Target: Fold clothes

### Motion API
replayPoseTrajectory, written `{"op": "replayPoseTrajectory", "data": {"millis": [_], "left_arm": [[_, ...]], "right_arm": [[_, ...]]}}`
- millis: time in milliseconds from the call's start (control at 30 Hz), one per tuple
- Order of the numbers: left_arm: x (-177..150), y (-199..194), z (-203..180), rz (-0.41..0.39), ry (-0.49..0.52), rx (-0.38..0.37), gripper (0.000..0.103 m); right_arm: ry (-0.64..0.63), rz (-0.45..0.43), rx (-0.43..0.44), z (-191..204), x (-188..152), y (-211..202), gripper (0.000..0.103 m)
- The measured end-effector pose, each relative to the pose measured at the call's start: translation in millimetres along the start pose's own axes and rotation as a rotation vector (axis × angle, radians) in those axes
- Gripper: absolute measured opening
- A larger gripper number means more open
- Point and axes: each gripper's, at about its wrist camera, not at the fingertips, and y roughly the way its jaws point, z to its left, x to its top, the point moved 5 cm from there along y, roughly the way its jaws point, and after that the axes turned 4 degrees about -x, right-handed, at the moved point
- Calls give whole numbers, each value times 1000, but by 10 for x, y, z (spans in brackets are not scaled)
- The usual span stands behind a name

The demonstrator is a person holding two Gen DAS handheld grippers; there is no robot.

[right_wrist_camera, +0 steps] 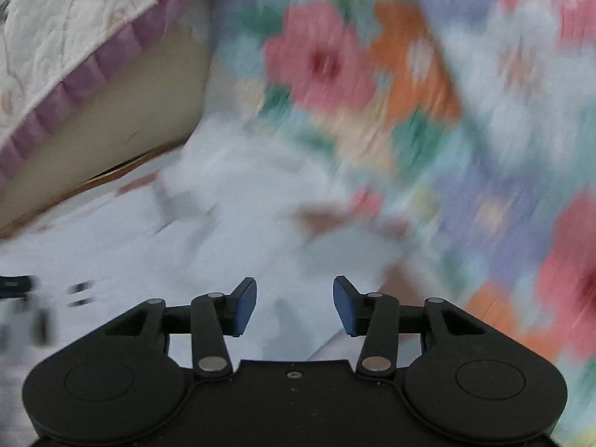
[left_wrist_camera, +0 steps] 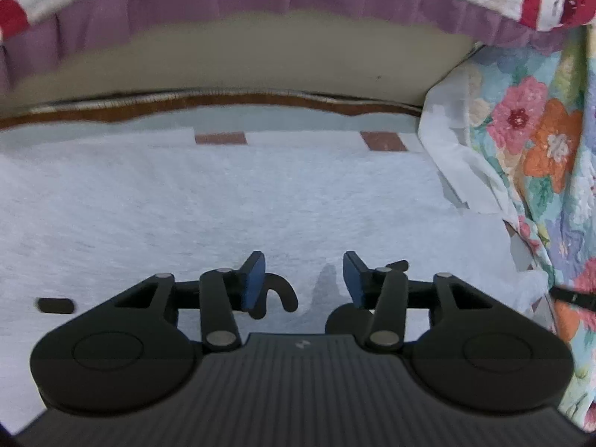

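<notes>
A pale grey-white garment (left_wrist_camera: 223, 201) with black print lies spread flat below my left gripper (left_wrist_camera: 303, 279), which stands open just above the cloth with nothing between its blue pads. In the right wrist view the same pale garment (right_wrist_camera: 238, 223) shows blurred, its edge bunched near a floral cloth. My right gripper (right_wrist_camera: 294, 305) is open over that edge, holding nothing. The picture there is smeared by motion.
A floral quilt (left_wrist_camera: 540, 141) hangs along the right side. A white bedspread with a purple frill (left_wrist_camera: 223, 7) overhangs a beige mattress side (left_wrist_camera: 260, 63) at the back. Small reddish floor tiles (left_wrist_camera: 383, 140) show beyond the garment.
</notes>
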Motion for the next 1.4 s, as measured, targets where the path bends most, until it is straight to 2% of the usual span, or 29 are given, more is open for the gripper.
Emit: {"op": "replayPoseTrajectory", "data": {"millis": [133, 233, 300, 400, 533, 567, 600, 633, 767, 833, 867, 967, 1000, 1067, 1200, 1333, 1400], "left_arm": [[51, -405, 153, -41, 8, 43, 49], [61, -809, 556, -86, -28, 163, 55], [30, -1058, 864, -116, -62, 243, 63], [-54, -1373, 1361, -161, -134, 330, 63], [-48, -1651, 1931, -197, -241, 393, 63], [-46, -1703, 2047, -206, -262, 402, 61], [-42, -1739, 2136, -215, -279, 404, 61], [-38, -1774, 2226, -223, -295, 406, 61], [-18, -1845, 2493, -260, -348, 382, 60], [24, -1800, 2545, -272, -359, 344, 60], [55, -1751, 2546, -271, -356, 320, 60], [157, -1563, 2523, -254, -333, 253, 60], [194, -1490, 2496, -243, -323, 236, 60], [257, -1334, 2454, -223, -312, 213, 61], [328, -1158, 2376, -249, -299, 269, 61], [364, -1130, 2214, -279, -238, 242, 61], [346, -1090, 2220, -263, -240, 240, 61]], "right_arm": [[-30, 11, 93, 198, -195, 9, 51], [-52, 18, 162, 346, -342, 13, 51], [-135, -40, 199, 493, -319, -83, 51], [-253, -113, 232, 705, -147, -67, 53], [-368, -135, 354, 1020, 328, 192, 51], [-388, -118, 384, 1092, 452, 281, 35], [-400, -101, 390, 1152, 571, 397, 1], [-409, -83, 390, 1208, 687, 516, 0], [-432, -16, 322, 1271, 937, 992, 3], [-412, 17, 315, 1253, 975, 1139, 13], [-397, 28, 320, 1234, 994, 1190, 15], [-312, 42, 387, 1151, 1017, 1269, 34], [-277, 43, 412, 1118, 1026, 1288, 36], [-267, 35, 428, 1130, 1008, 1299, 37], [-262, 18, 450, 1173, 961, 1312, 39], [-258, 0, 472, 1216, 914, 1325, 40], [-255, -9, 483, 1238, 891, 1332, 23]]}}
